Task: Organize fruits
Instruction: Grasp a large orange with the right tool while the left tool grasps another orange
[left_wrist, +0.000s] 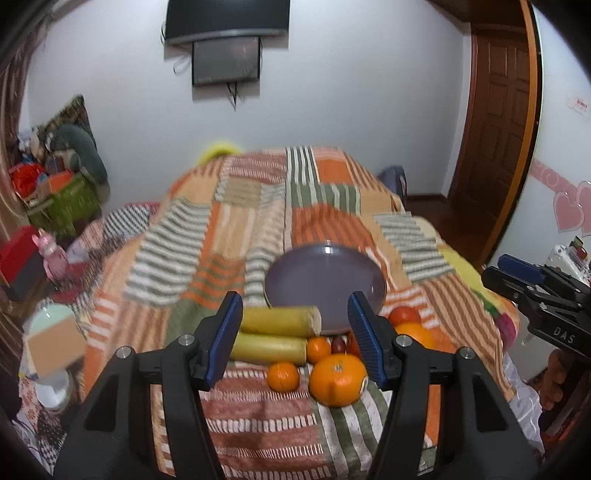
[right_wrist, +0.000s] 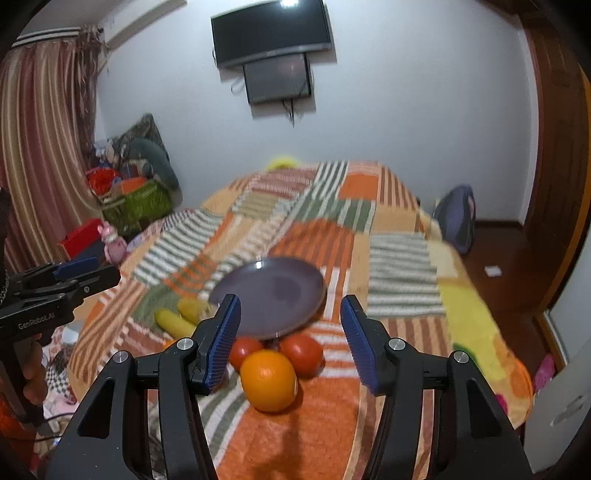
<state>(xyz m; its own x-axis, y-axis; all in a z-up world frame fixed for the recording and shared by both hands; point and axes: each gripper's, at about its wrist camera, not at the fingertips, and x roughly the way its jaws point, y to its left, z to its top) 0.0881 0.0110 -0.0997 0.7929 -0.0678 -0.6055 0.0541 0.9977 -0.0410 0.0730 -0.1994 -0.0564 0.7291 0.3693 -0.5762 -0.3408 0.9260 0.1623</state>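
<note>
A purple plate (left_wrist: 325, 273) lies empty on the striped bedspread; it also shows in the right wrist view (right_wrist: 273, 291). In front of it lie two yellow banana pieces (left_wrist: 277, 321), two small mandarins (left_wrist: 283, 376), a large orange (left_wrist: 338, 378), a dark red small fruit (left_wrist: 339, 345) and tomatoes (left_wrist: 404, 315). My left gripper (left_wrist: 295, 332) is open and empty above the bananas and mandarins. My right gripper (right_wrist: 290, 339) is open and empty above an orange (right_wrist: 269, 380) and two tomatoes (right_wrist: 301, 354). The bananas (right_wrist: 177, 321) lie to its left.
The bed's patchwork blanket (left_wrist: 240, 229) stretches far behind the plate. The right gripper shows at the left view's right edge (left_wrist: 535, 291); the left gripper shows at the right view's left edge (right_wrist: 55, 288). Boxes and a green basket (right_wrist: 136, 206) stand on the floor at left.
</note>
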